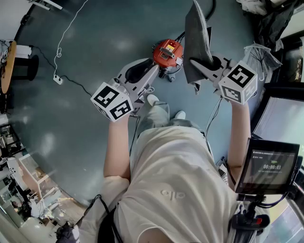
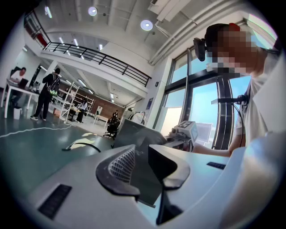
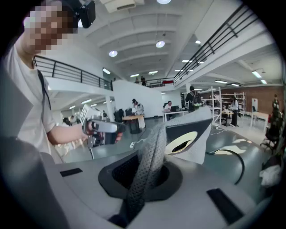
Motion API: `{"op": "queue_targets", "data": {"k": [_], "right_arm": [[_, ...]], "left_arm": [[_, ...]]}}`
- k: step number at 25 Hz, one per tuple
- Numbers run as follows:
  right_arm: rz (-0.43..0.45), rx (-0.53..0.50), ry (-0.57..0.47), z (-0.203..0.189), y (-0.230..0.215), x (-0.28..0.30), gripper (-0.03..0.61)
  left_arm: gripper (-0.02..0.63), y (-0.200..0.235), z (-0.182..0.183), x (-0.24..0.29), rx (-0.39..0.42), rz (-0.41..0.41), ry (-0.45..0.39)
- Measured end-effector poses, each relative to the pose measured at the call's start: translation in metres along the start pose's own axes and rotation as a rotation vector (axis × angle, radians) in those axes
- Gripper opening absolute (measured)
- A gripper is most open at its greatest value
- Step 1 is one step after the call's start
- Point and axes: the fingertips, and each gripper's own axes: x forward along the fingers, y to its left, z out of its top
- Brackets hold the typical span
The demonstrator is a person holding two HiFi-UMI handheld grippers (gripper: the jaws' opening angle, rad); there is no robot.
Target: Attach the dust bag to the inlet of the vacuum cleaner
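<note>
In the head view, the red vacuum cleaner [image 1: 167, 52] stands on the floor ahead of the person's feet. My right gripper [image 1: 199, 64] is shut on the grey dust bag [image 1: 196, 35], which is held up to the right of the vacuum. In the right gripper view, the bag's fabric [image 3: 149, 156] is pinched between the jaws. Its cardboard collar with a round hole [image 3: 185, 141] faces sideways beyond them. My left gripper [image 1: 149, 70] hovers left of the vacuum, apart from the bag. Its jaws [image 2: 145, 165] stand open with nothing between them. The bag [image 2: 134, 134] shows further off.
A white cable [image 1: 64, 38] and a power strip [image 1: 58, 79] lie on the floor to the left. A black hose [image 1: 210, 9] runs behind the bag. A screen on a stand [image 1: 268, 163] and a desk with clutter [image 1: 273, 52] stand at the right.
</note>
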Motion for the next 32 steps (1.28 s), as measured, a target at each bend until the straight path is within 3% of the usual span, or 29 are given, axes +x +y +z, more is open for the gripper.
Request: {"op": "queue_targets", "data": {"k": [4,8,11,16,19,22,26,32], "right_arm": [[0.005,-0.196,0.176,-0.003,0.005,0.038,0.020],[0.070,-0.319,0.366,-0.006,-0.008,0.112,0.020],[0.086,-0.410,0.435,-0.008,-0.026,0.169,0.020],[0.061,-0.688,0.556,-0.009,-0.054,0.254,0.020],[0.036,-0.829,0.524,-0.005,-0.075,0.293,0.020],[-0.058,-0.981,0.425,0.008,-0.093,0.312,0.020],[-0.194,-1.130,0.305,0.032,-0.073,0.323,0.020],[-0.235,-1.258,0.208,0.034,-0.081,0.327,0.020]], "left_arm": [[0.101,0.018,0.009,-0.010,-0.118,-0.051,-0.041],[0.140,0.082,0.010,-0.017,-0.251,-0.070,-0.057],[0.150,0.137,0.012,-0.029,-0.317,-0.033,-0.062],[0.150,0.221,0.008,-0.069,-0.430,0.123,-0.102],[0.150,0.256,-0.002,-0.075,-0.530,0.202,-0.148],[0.150,0.272,-0.014,-0.076,-0.633,0.293,-0.212],[0.150,0.266,-0.023,-0.114,-0.772,0.359,-0.350],[0.179,0.266,-0.017,-0.129,-0.879,0.426,-0.530]]}}
